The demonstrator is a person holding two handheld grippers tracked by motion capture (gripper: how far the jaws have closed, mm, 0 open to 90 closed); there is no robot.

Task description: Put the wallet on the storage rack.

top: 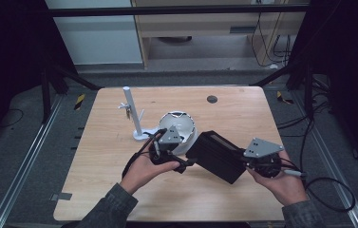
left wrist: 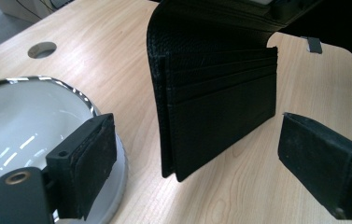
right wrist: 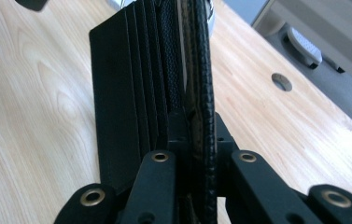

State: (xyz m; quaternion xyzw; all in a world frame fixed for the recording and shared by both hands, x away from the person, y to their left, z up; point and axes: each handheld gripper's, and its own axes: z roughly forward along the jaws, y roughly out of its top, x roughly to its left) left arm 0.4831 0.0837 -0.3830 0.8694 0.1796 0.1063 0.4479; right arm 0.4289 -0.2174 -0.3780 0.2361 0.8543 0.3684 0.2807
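Fingers (right wrist: 173, 135) of the right gripper (top: 243, 164) are closed flat on one edge of a black wallet (top: 217, 156); in the right gripper view we see the textured outer flap pinched between them, with the card-slot panel fanned out to its left. We see the wallet held clear of the desk (top: 233, 114), open, its inner face with stacked card slots turned toward the left gripper (top: 189, 162).

Left fingers (left wrist: 87, 163) are spread wide. In the left gripper view we see one finger at lower left and the other at lower right, with the hanging lower edge of the wallet between them and farther off. We see no contact between these fingers and the wallet.

In the high view, we see the two grippers near the middle of the desk, toward its near edge, the left hand (top: 146, 171) at the left and the right hand (top: 283, 183) at the right. The wallet spans the gap between them, tilted, its left end just beside the left gripper.

A white bowl (top: 180, 129) with a shiny rim sits on the desk just beyond the left gripper; in the left gripper view it lies beside and under the left finger. A white stand (top: 134, 114) with an upright post is on the desk left of the bowl. A round hole (top: 211, 99) is in the far part of the desk.
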